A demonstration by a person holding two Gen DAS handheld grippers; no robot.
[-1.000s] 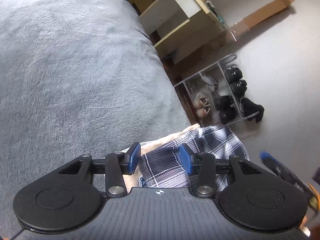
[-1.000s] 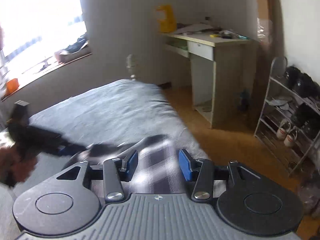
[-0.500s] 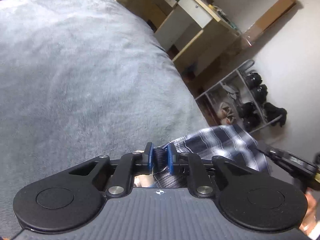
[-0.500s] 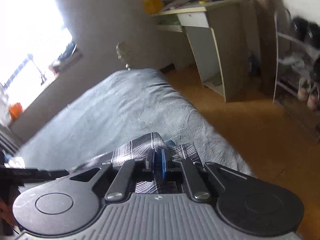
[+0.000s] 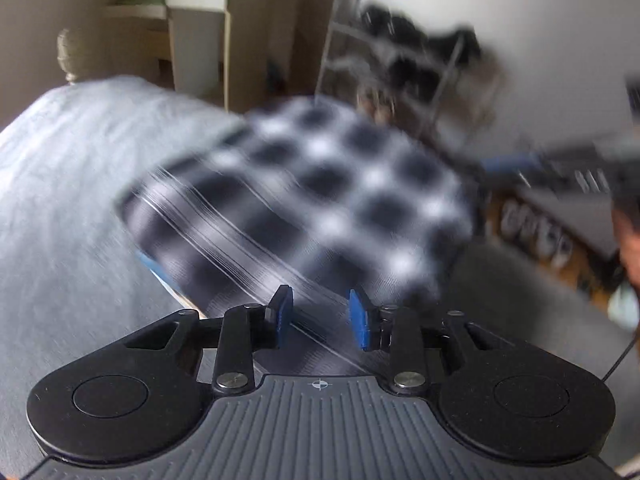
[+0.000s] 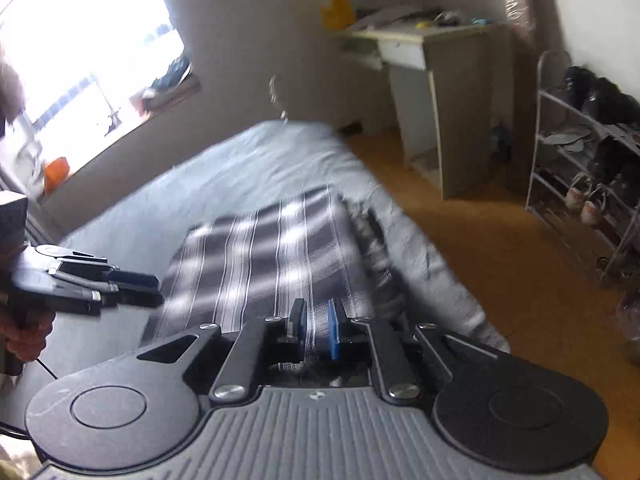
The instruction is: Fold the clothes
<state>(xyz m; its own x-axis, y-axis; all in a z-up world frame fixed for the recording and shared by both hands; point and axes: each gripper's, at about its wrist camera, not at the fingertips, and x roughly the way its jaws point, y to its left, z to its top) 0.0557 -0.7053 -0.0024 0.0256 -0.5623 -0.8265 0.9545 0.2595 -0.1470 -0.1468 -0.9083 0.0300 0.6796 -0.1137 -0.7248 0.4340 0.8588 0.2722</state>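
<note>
Plaid garment [image 6: 280,256] on grey bed [image 5: 60,184]: soft, light, limp. My left gripper [image 5: 320,318] spread; right gripper [image 6: 314,328] pinching its six-o'clock hem; I'd grasp corners.

Black left gripper [image 5: 320,316], blue fingers [image 5: 285,312], silver screws, ribbed grey housing, crosshair mark

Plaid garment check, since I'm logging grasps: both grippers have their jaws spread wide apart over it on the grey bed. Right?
Not quite. Only the left gripper is wide open; the right wrist view shows the right gripper nearly closed, with plaid garment fabric between its jaws. The grey bed part is correct.
</note>
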